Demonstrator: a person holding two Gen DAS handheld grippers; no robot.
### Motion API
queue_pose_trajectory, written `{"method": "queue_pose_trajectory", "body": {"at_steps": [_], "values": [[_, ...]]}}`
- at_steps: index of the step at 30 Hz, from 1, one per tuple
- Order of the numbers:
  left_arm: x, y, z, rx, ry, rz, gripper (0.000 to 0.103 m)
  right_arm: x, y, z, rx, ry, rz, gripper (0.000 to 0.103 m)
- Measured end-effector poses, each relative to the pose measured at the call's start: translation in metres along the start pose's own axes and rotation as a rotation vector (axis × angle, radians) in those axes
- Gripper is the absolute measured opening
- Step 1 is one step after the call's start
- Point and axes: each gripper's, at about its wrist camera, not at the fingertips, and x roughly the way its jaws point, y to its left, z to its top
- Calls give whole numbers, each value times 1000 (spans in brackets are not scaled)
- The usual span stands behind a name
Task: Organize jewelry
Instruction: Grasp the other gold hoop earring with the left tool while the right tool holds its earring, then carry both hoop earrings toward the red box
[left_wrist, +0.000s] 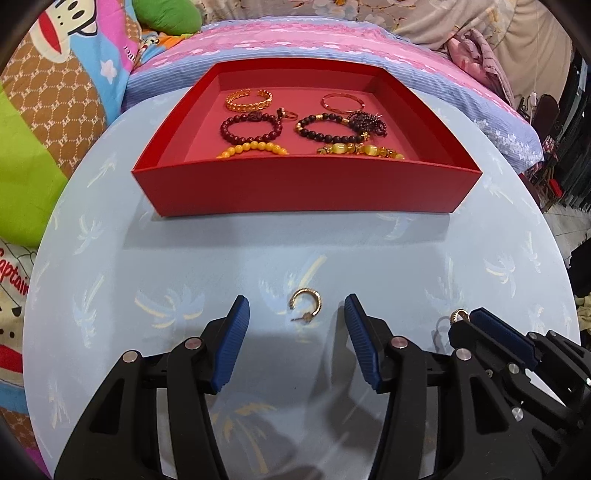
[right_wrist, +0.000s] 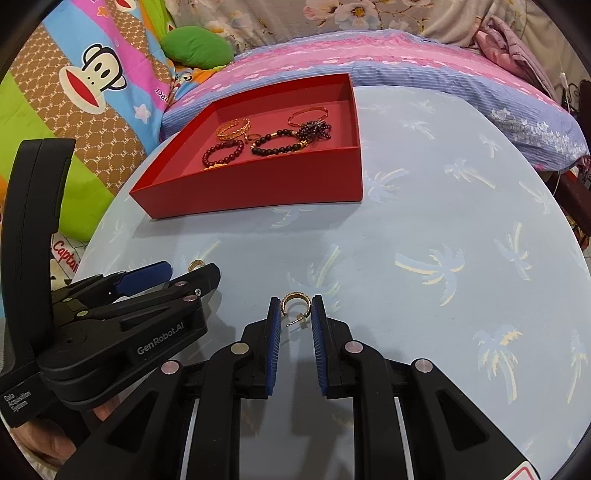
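A red tray (left_wrist: 295, 192) on the light blue round table holds several bracelets and rings. A gold hoop earring (left_wrist: 306, 303) lies on the table between the blue pads of my open left gripper (left_wrist: 297, 314). A second gold hoop earring (right_wrist: 294, 303) lies between the pads of my right gripper (right_wrist: 295, 310), which is part open around it, with gaps on both sides. In the left wrist view the right gripper (left_wrist: 463, 319) sits at the right with that earring (left_wrist: 459, 315) at its tip. In the right wrist view the left gripper (right_wrist: 184, 269) is at the left.
The red tray (right_wrist: 258, 188) stands at the far side of the table (right_wrist: 443, 240). Colourful bedding and a green pillow (right_wrist: 197, 46) lie beyond the table edge. Dark furniture (left_wrist: 569, 155) stands at the far right.
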Motion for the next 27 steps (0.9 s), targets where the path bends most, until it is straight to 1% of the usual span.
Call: {"method": "queue_pose_trajectory", "body": {"at_steps": [1,5,6,8,10,21,27], "values": [[1,-1,1,4,-2,0,49,0,-1,0,3,0,-1,16],[1,-5,2,19,-7,-5,36,1,-3,1,10,0,-4,16],[1,-6,2,22,-8,-11,31,2,-4,1,13,1,-5,16],[0,-7,2,27,-7,-18,25,2,-4,2,15,2,-6,16],[0,-7,1,27,-7,-22,16,2,-4,1,14,4,-7,16],[-7,-7,-4,14,4,-58,16,-6,5,1,-7,-12,-2,16],[-20,-6,-8,13,-10,-69,16,-14,11,1,-21,-27,-4,16]]}}
